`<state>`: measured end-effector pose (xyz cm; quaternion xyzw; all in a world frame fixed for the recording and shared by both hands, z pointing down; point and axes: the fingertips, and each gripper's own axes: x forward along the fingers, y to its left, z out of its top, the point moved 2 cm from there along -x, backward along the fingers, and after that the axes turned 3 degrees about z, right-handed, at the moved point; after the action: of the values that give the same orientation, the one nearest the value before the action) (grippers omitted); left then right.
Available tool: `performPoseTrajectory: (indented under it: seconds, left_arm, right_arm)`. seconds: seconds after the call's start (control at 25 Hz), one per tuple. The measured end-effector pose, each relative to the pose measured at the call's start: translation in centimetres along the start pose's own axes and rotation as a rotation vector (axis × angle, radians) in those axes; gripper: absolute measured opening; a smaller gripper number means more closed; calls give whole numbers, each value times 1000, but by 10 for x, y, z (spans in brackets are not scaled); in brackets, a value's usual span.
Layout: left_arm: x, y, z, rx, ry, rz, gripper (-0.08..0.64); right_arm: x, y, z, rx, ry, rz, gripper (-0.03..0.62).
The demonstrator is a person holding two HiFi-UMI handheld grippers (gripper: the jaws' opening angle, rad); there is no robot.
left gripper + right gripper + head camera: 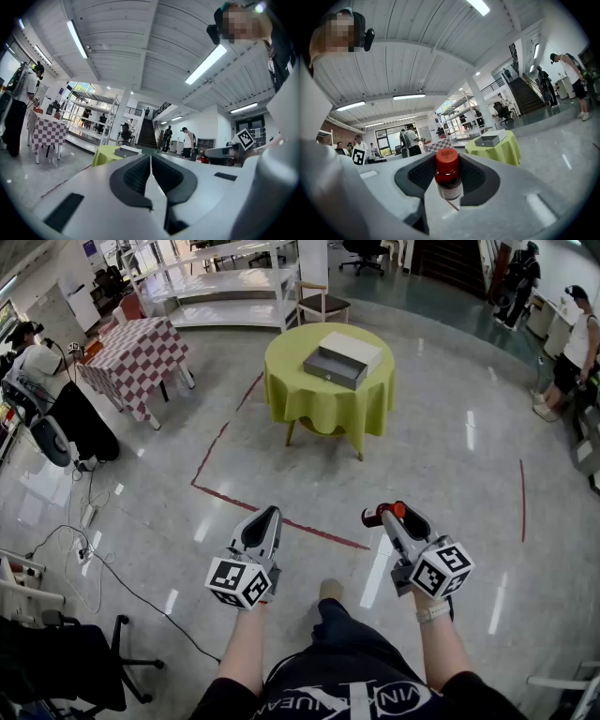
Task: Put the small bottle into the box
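My right gripper [386, 514] is shut on a small bottle [448, 177] with a red cap and dark contents; its cap [373, 517] pokes out to the left of the jaws in the head view. The bottle stands upright between the black pads [474, 176] in the right gripper view. My left gripper [265, 518] is shut with nothing in it, its pads [138, 174] pressed together. The grey box [337, 365] with a white lid beside it lies open on the round table with a yellow-green cloth [328, 390], well ahead of both grippers. The same box [488, 139] shows far off in the right gripper view.
A checkered-cloth table [134, 357] stands at the left, white shelving [225, 287] and a wooden chair [321, 304] behind the round table. Red tape lines [272, 512] run across the shiny floor. People stand at far left and right. Cables and an office chair [66, 652] lie at lower left.
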<state>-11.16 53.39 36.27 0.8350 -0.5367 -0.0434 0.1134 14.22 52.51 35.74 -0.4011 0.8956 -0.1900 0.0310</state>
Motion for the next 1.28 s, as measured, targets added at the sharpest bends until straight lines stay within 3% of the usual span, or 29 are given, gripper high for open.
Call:
performPoseTrajectory:
  seconds: [0.72, 1.28]
  left_arm:
    - [140, 62, 23, 10, 17, 10, 15]
    - [179, 69, 14, 1, 29, 22, 15]
  right_arm:
    - [119, -94, 36, -9, 16, 4, 147]
    - [146, -129, 40, 20, 20, 19, 147]
